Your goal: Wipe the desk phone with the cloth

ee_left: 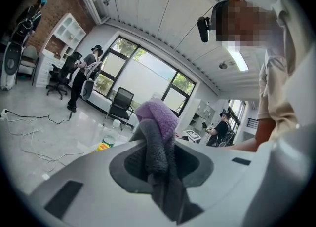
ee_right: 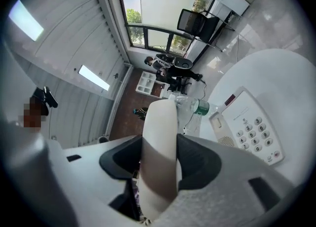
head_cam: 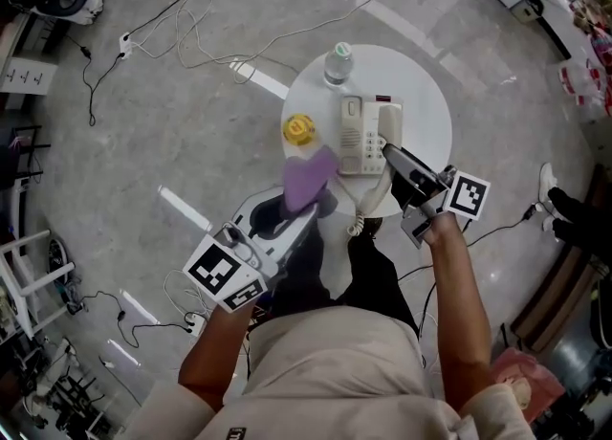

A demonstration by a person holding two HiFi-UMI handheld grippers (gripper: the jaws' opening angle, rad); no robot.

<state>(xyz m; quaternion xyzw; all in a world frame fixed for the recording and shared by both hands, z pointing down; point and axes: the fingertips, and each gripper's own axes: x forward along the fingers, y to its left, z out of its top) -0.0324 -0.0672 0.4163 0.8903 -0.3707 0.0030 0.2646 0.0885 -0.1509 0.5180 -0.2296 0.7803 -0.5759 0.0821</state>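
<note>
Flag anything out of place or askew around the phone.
The handset is off the desk phone, clamped in the right gripper jaws; likely deliberate. Its coiled cord dangles past the table edge.

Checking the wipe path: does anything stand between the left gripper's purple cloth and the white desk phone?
Nothing visible does. The fluffy purple cloth hangs left of the white desk phone; the yellow round object sits off that line, and the right gripper holds the white handset at the phone's right.
</note>
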